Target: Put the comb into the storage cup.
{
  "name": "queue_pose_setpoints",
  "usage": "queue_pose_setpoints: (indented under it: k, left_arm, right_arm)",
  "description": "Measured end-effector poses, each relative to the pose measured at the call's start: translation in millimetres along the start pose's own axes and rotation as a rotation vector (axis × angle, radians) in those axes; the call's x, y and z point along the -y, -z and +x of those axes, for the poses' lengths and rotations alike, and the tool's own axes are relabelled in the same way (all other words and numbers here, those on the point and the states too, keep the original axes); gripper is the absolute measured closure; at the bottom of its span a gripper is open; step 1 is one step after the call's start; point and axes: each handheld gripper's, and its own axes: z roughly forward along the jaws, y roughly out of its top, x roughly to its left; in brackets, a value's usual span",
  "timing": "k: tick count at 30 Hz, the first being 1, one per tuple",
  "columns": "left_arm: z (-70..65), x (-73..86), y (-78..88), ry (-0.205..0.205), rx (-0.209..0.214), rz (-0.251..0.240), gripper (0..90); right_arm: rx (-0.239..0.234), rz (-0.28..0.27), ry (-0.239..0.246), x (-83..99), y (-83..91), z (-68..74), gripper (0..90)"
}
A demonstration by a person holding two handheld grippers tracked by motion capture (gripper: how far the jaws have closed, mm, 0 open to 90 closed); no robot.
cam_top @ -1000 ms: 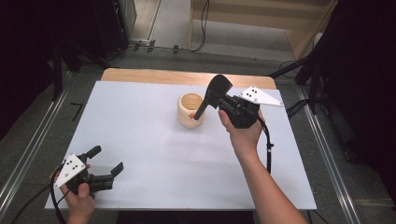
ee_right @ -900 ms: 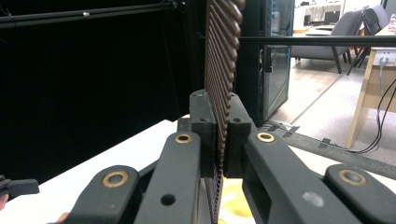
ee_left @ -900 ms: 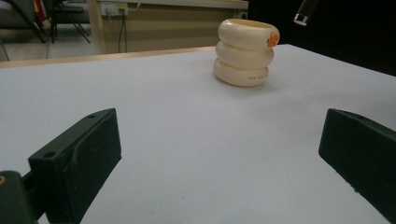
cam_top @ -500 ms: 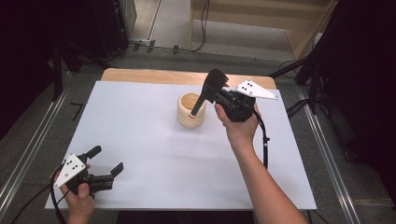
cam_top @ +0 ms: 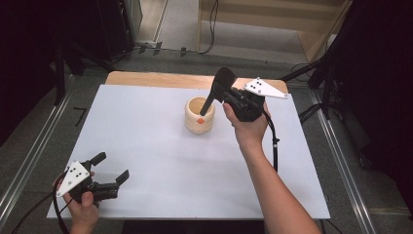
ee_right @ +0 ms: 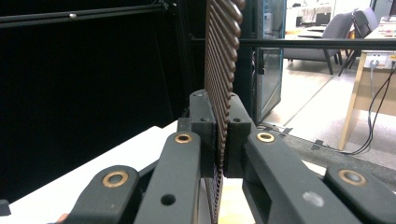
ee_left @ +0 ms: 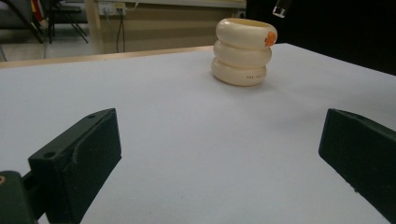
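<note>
The dark ridged spatula [cam_top: 217, 90] stands tilted with its handle end down in the cream ringed cup [cam_top: 199, 115], which sits on the white table [cam_top: 146, 141] toward the far side, right of centre. My right gripper [cam_top: 229, 95] is clamped on the spatula's flat blade. My left gripper [cam_top: 113, 170] rests at the near left corner, jaws spread wide with nothing between them.
</note>
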Motion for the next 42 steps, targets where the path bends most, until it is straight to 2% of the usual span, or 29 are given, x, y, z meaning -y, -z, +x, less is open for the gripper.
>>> queue_pose_setpoints:
  k: [5,11,19,24,33,42]
  left_arm:
    - [0.3,0.0,0.1,0.000,0.001,-0.001,0.0]
    - [0.4,0.0,0.1,-0.001,0.003,-0.001,0.0]
    - [0.1,-0.1,0.2,0.000,0.006,-0.001,0.0]
    - [0.2,0.0,0.1,0.000,0.006,-0.001,0.0]
    - [-0.3,0.0,-0.2,-0.001,0.007,-0.002,0.0]
    - [-0.3,0.0,-0.1,-0.001,0.007,-0.002,0.0]
  right_arm:
    - [0.010,-0.002,0.009,-2.6,-5.0,-2.7,84.4]
    - [0.009,-0.004,-0.016,-2.9,-11.0,-6.7,84.4]
    - [0.032,-0.006,0.003,-2.4,-18.5,-10.2,84.4]
    - [0.034,-0.007,-0.018,0.0,-23.8,-14.2,84.4]
    - [0.046,0.019,-0.007,6.6,-33.2,-16.4,84.4]
    - [0.061,0.052,-0.026,15.0,-40.4,-18.9,84.3]
